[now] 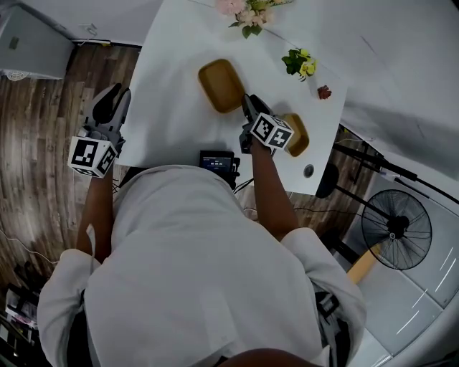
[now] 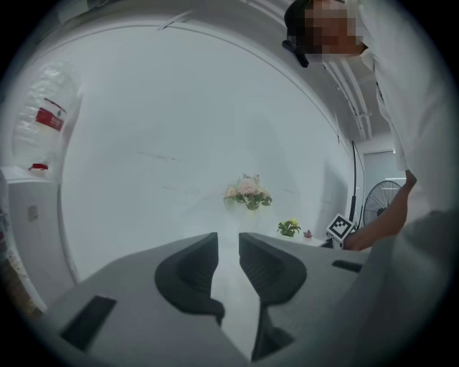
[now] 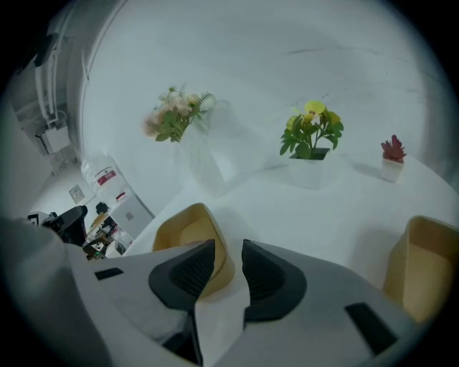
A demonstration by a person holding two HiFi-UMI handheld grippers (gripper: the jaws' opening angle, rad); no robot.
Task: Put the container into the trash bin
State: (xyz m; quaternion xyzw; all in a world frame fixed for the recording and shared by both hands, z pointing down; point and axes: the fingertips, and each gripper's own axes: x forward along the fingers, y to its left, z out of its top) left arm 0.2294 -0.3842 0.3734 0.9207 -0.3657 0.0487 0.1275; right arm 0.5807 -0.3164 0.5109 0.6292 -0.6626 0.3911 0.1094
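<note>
Two tan, empty containers lie on the white table (image 1: 172,86). One container (image 1: 222,84) is near the middle, the other container (image 1: 297,135) sits to its right, half hidden behind my right gripper's marker cube. My right gripper (image 1: 249,107) hovers at the near right corner of the middle container, jaws open and empty. In the right gripper view that container (image 3: 188,235) shows just beyond the left jaw of the gripper (image 3: 228,252), with the second container (image 3: 423,267) at far right. My left gripper (image 1: 112,106) hangs off the table's left edge, open and empty (image 2: 228,247). No trash bin is in view.
Pink flowers (image 1: 247,11), a yellow potted plant (image 1: 300,63) and a small red plant (image 1: 324,92) stand along the table's far side. A dark device (image 1: 217,161) sits at the near edge. A fan (image 1: 396,229) stands right, a white cabinet (image 1: 29,43) far left.
</note>
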